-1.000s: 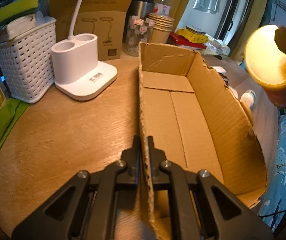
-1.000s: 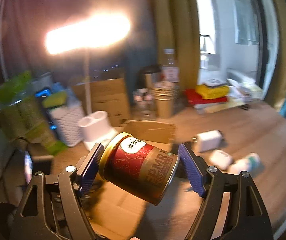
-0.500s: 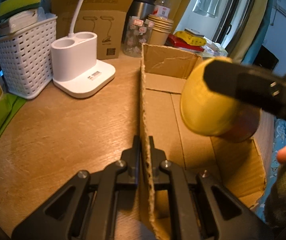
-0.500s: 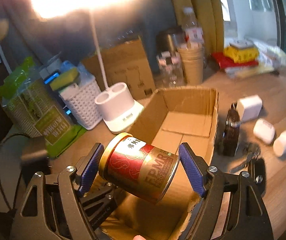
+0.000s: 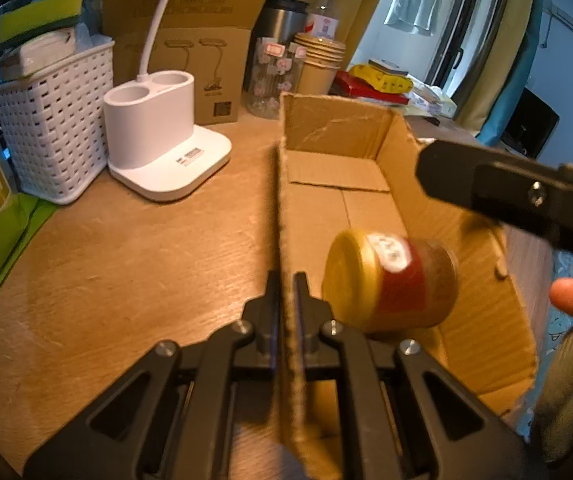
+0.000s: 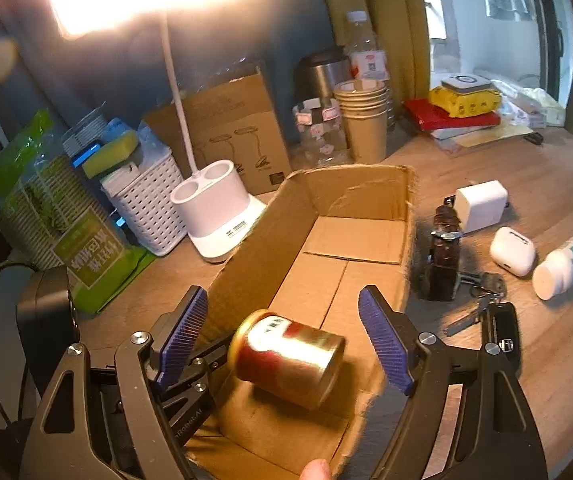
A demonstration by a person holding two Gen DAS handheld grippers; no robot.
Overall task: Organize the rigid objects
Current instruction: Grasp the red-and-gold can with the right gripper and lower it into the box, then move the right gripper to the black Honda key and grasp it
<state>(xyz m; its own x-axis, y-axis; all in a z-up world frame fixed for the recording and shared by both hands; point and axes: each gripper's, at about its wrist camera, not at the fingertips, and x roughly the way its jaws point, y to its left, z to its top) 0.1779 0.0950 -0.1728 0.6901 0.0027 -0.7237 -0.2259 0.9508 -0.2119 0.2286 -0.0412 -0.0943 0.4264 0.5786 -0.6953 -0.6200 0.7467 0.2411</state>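
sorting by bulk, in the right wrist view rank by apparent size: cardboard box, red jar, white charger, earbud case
1. cardboard box
2. red jar, though nearest the camera
3. white charger and earbud case: too alike to rank

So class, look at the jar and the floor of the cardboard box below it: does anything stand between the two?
Nothing visible does. The jar is between the open pads of the right claw, inside the cardboard box, whose floor shows bare. The left claw only pinches the near side wall, off to one side.

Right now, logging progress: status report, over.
Left gripper shut on cardboard box wall. Right gripper open, clear of jar. Jar on its side in box. Nothing blocking.
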